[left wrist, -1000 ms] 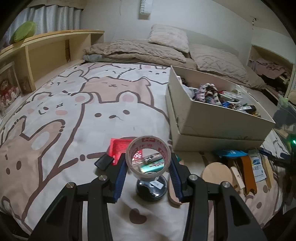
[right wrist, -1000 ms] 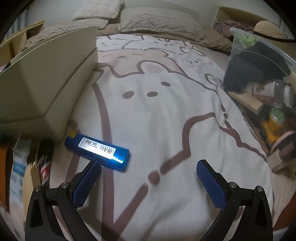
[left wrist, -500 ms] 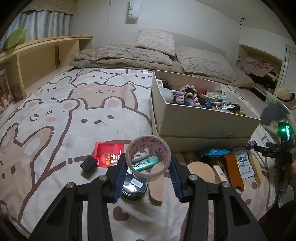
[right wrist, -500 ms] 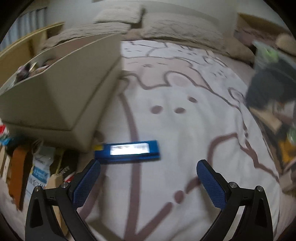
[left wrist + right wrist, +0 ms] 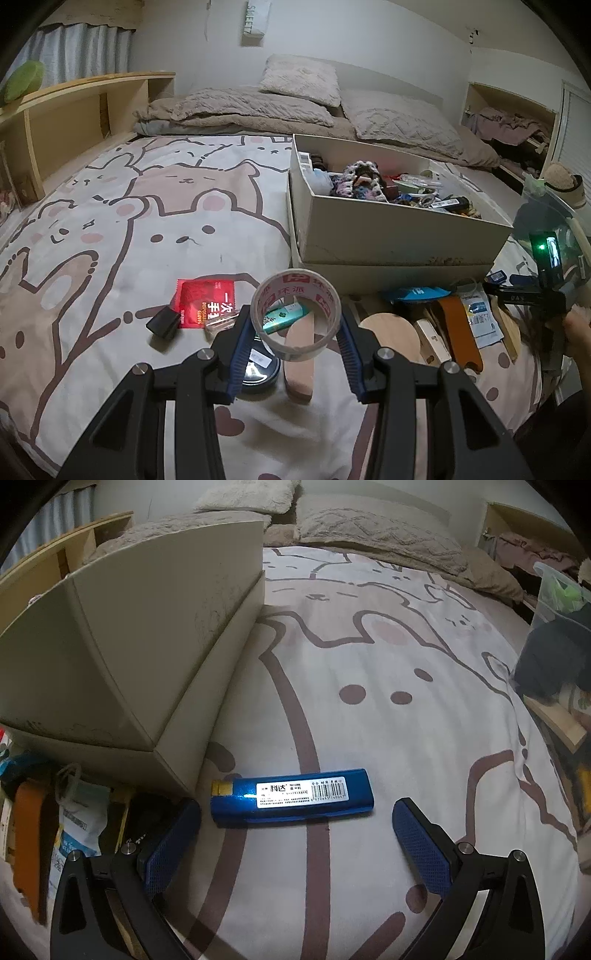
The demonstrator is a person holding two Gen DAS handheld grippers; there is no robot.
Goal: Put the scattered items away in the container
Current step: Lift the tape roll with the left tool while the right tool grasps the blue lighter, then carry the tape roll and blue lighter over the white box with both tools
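Observation:
My left gripper (image 5: 293, 328) is shut on a roll of clear tape (image 5: 295, 314) and holds it upright above the bedspread. The cream cardboard box (image 5: 388, 229), the container, stands beyond it to the right, with several items inside. My right gripper (image 5: 295, 819) is open and low over the bed, its fingers either side of a blue rectangular box with a barcode label (image 5: 291, 797), which lies flat just ahead of the fingertips. The cream box's wall (image 5: 147, 635) rises at the left of that view.
Under the tape lie a red glove packet (image 5: 207, 302), a small black block (image 5: 164, 323), a round black tin (image 5: 258, 373), a green pack (image 5: 286, 315) and wooden pieces (image 5: 391, 332). A white sachet (image 5: 79, 823) and an orange piece (image 5: 31, 812) lie beside the box. A clear bin (image 5: 557, 602) stands right.
My left gripper has lifted and pulled back with the tape, so the box shows more fully. My right gripper has swung until the blue box lies crosswise between its open fingers.

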